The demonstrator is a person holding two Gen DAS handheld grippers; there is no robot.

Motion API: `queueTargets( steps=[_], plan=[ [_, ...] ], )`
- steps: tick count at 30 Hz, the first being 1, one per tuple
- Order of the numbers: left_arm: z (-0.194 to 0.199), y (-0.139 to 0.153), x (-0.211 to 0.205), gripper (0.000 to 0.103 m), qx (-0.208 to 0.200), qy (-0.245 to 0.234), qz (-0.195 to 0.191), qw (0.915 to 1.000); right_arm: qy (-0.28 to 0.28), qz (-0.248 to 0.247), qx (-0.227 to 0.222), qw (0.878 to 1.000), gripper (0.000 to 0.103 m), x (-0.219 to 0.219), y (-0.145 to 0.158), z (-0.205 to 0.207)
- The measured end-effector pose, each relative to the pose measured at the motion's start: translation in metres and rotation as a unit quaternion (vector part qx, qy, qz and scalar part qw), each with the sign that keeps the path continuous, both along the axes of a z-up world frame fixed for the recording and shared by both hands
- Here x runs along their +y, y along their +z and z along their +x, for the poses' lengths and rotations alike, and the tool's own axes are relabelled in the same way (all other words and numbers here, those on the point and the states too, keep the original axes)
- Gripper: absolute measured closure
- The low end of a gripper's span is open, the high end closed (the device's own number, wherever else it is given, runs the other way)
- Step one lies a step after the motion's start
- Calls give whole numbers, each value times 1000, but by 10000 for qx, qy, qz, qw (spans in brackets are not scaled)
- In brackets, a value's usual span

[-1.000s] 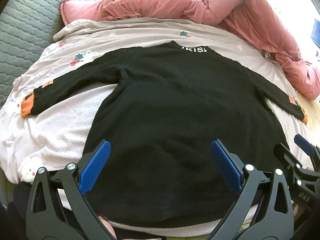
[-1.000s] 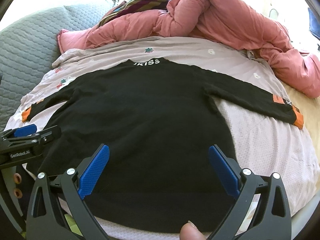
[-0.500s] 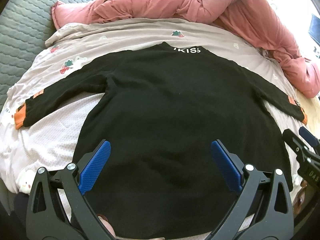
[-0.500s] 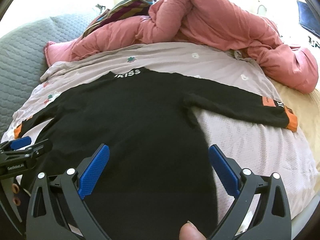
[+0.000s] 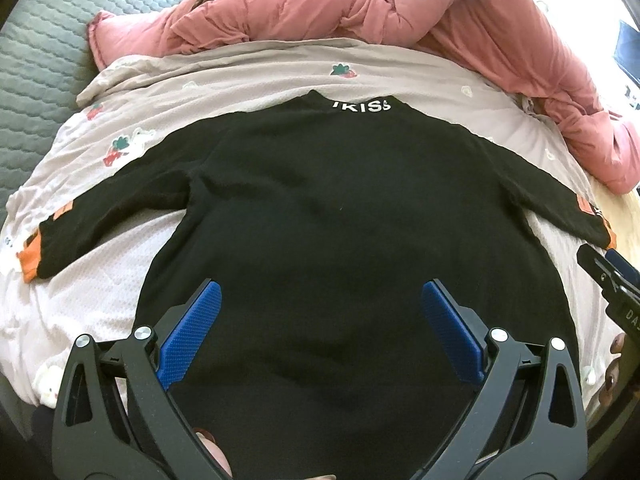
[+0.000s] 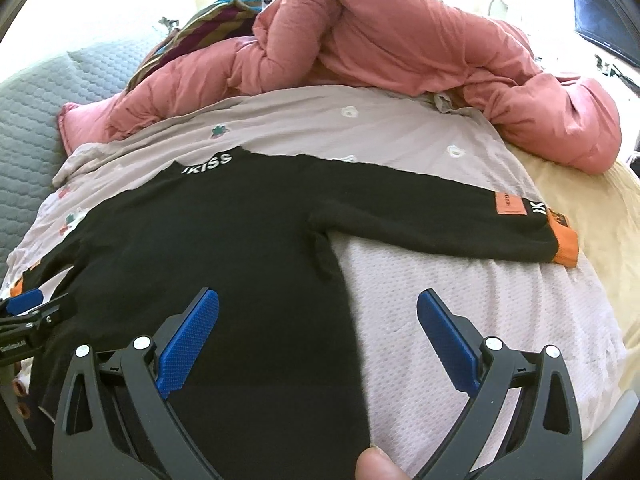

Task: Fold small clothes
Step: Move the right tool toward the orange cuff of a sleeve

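A black long-sleeved sweater (image 5: pixel 340 208) with orange cuffs and white lettering at the collar lies flat on a pale pink bedspread (image 5: pixel 100 288), both sleeves spread out. My left gripper (image 5: pixel 320 332) is open above the lower middle of its body, nothing between the blue pads. My right gripper (image 6: pixel 318 340) is open over the sweater's (image 6: pixel 224 240) right side edge, below the right sleeve (image 6: pixel 440 224). The other gripper shows at the edge of each view.
A rumpled pink duvet (image 6: pixel 380 40) is heaped at the far side of the bed, with a striped cloth (image 6: pixel 200 28) behind it. A grey quilted headboard (image 5: pixel 36 52) runs along the left. A cream sheet (image 6: pixel 592 220) lies at the right edge.
The right gripper has swung to the right, from the sweater's middle toward its right edge and sleeve. The left gripper's view shifted slightly right and back. Both stayed open.
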State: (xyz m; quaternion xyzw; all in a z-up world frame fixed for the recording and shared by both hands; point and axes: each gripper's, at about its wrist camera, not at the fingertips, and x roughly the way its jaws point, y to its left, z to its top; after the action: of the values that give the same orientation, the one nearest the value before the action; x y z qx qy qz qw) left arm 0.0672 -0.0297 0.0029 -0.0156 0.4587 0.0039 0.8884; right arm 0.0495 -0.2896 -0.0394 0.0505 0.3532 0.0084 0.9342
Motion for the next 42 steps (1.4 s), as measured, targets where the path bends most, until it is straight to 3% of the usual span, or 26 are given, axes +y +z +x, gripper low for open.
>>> queueTargets(
  steps=[20, 34, 42],
  plan=[
    [42, 12, -16, 9, 5, -10, -32, 10000, -1010, 169, -36, 9947, 4, -86, -2, 22],
    [77, 0, -29, 9, 191, -44, 33, 9998, -2128, 220, 102, 9768, 4, -182, -9, 36],
    [101, -6, -37, 9, 253, -81, 50, 9996, -2393, 196, 345, 9701, 4, -221, -18, 52]
  ],
)
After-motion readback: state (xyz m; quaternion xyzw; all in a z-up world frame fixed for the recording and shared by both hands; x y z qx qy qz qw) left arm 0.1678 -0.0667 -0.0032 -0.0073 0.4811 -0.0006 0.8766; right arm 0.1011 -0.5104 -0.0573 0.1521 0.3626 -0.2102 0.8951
